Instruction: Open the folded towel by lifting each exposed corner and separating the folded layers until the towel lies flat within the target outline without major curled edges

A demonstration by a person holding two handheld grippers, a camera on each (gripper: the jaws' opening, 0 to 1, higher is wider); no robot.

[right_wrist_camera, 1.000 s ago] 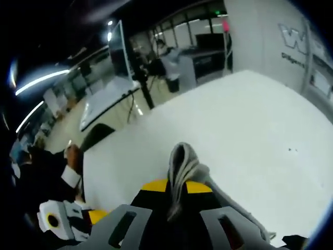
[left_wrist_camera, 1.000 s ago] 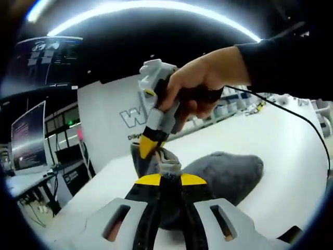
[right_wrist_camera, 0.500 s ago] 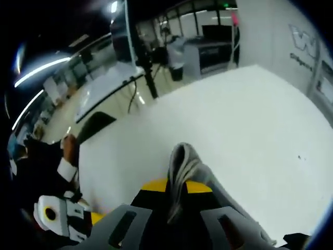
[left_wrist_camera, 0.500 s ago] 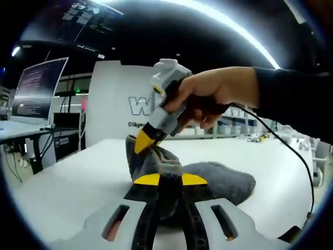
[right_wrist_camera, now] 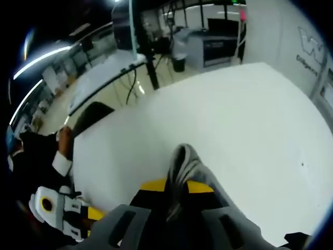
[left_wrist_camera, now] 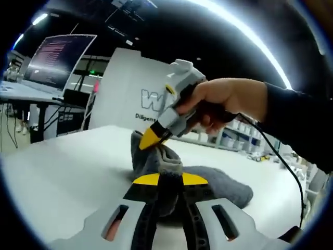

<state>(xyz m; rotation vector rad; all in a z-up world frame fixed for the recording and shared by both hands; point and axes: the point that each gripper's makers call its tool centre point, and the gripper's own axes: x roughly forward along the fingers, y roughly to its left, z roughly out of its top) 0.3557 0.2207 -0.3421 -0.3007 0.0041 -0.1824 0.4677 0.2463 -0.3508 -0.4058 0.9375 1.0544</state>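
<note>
Still bunched, grey towel (left_wrist_camera: 218, 182)

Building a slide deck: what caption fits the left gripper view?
Both grippers, left and right, pinch a bunched grey towel above a white table.

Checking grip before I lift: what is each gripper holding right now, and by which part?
Both grip the grey towel: the left gripper pinches a raised bunched fold, and the right gripper pinches a gathered edge, close beside it.

grey towel (left_wrist_camera: 218, 182), white table (right_wrist_camera: 234, 125), yellow-tipped tongs (left_wrist_camera: 169, 179)
</note>
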